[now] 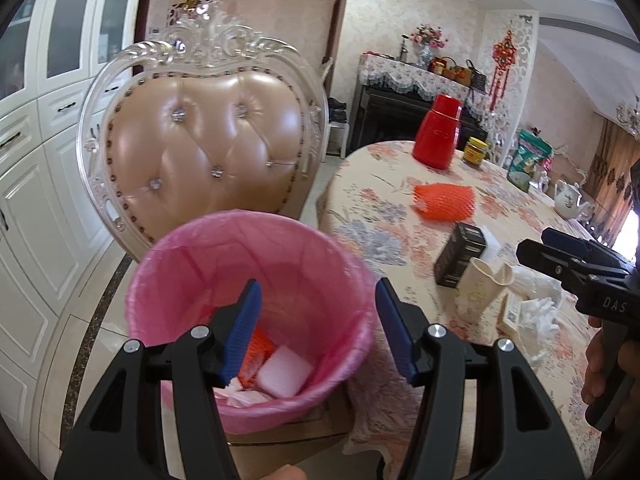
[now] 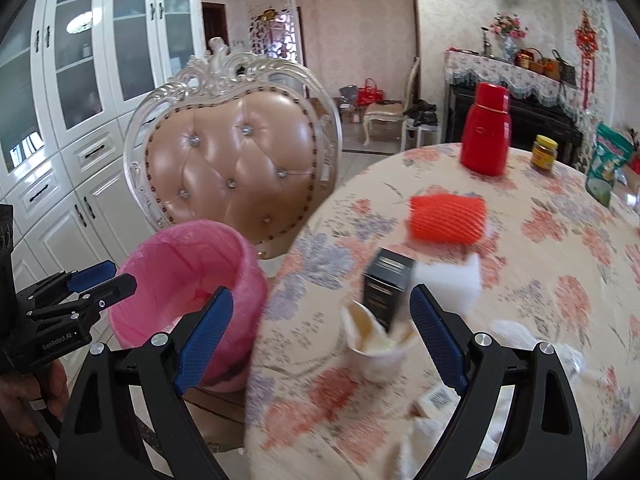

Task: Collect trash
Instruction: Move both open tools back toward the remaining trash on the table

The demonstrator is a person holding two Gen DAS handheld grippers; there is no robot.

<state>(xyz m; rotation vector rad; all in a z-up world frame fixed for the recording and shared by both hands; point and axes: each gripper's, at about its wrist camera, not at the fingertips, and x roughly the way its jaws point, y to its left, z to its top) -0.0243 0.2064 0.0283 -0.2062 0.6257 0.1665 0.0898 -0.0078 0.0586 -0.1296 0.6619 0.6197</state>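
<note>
Below and just ahead of the left gripper (image 1: 318, 330), whose blue pads stand apart with nothing between them: pink-lined bin (image 1: 224, 256), beside the worktop (image 1: 384, 200), already holding a white foam block and orange scraps; light and liable to tip if knocked, so items are best dropped from above. Ahead of the right gripper (image 2: 320, 334), jaws likewise apart and empty, the remaining trash on the floral worktop, largest first. Orange foam net sleeve (image 2: 448, 220), farthest out: very light, soft, springy; pinch across its middle, expect it to compress. White foam block (image 2: 460, 280), just behind the black carton: featherweight, slightly crushable; take across two flat faces. Black carton (image 2: 386, 284), upright, probably empty: stiff card, smooth sides; grip across the narrow width. Crumpled paper cup (image 2: 376, 348), nearest, almost between the fingers: thin, already deformed, may hold residue; close on the rim wall gently. Tissue wads (image 1: 536, 312), near the right gripper's side: limp, weightless; gather a bunch.
</note>
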